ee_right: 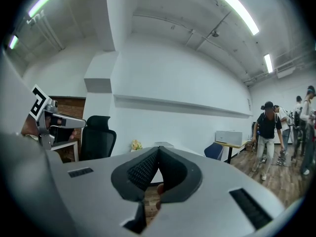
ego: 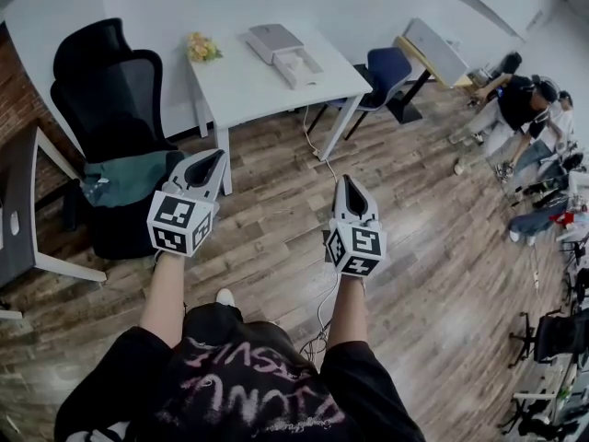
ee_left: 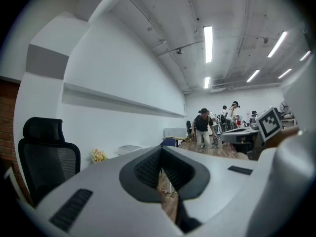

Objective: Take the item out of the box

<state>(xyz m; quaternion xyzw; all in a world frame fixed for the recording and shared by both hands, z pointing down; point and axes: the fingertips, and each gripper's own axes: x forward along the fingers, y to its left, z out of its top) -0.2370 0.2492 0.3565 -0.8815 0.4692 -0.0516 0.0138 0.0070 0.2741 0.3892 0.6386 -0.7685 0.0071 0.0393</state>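
The person stood on the wooden floor (ego: 276, 238) with both grippers held level, pointing toward a white counter (ego: 248, 86). The left gripper (ego: 213, 159) had its jaws pressed together with nothing between them, and the right gripper (ego: 348, 184) was the same, jaws tight and empty. The box (ego: 274, 40) sat on the far end of the counter, well apart from both grippers, and I could not tell what it held. A small bunch of flowers (ego: 202, 48) lay near the counter's left corner. A black chair (ego: 115, 90) stood to the left of the counter.
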